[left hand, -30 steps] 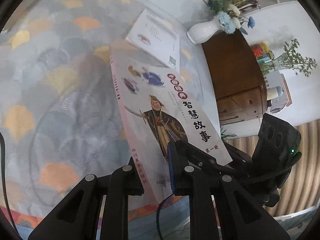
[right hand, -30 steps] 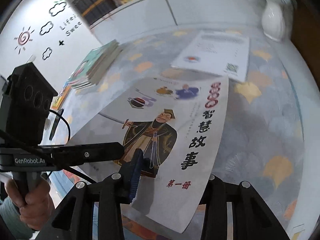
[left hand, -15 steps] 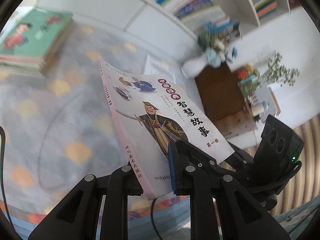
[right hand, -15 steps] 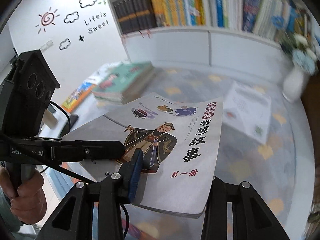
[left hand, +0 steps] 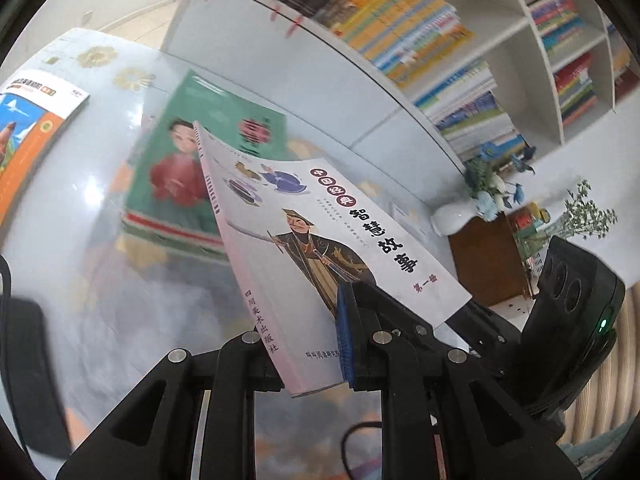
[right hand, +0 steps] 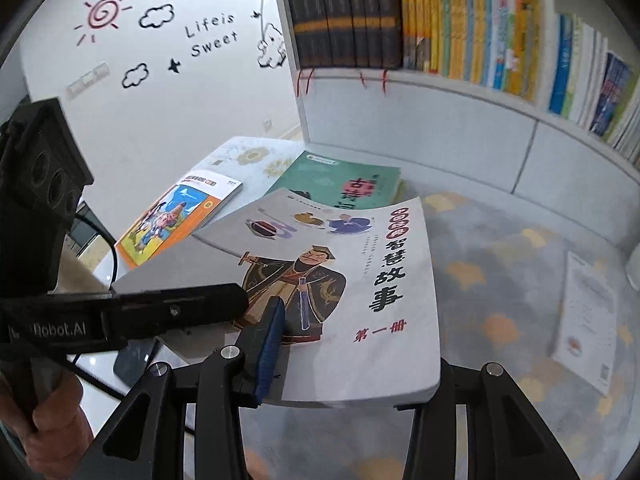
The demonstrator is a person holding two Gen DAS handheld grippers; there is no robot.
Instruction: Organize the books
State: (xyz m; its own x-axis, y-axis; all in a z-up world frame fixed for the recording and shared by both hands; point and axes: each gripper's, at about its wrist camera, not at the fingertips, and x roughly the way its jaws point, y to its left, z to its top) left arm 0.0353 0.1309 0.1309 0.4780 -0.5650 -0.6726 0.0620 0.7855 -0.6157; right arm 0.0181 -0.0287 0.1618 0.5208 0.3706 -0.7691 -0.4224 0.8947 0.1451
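A white paperback (left hand: 320,248) (right hand: 344,280) with a drawn robed swordsman and black Chinese title hangs tilted in the air over the patterned table. My left gripper (left hand: 304,356) is shut on its spine corner, blue pad on the cover. My right gripper (right hand: 356,376) is shut on its lower edge, with the blue pad on top and the other finger under the pages. In the right wrist view the left gripper (right hand: 236,304) reaches in from the left, a hand on its handle. A stack topped by a green book (left hand: 208,184) (right hand: 348,184) lies just beyond the held book.
An orange and blue book (right hand: 176,220) (left hand: 28,128) lies left of the green stack. A white booklet (right hand: 588,320) rests on the table at right. Full bookshelves (right hand: 440,32) back the table. A white vase of flowers (left hand: 456,216) stands on a wooden cabinet (left hand: 488,260). A dark phone (right hand: 132,360) lies near the front edge.
Both grippers have carried the white paperback up and leftward from near the white booklet toward the green stack. The shelves and the orange book have come into view.
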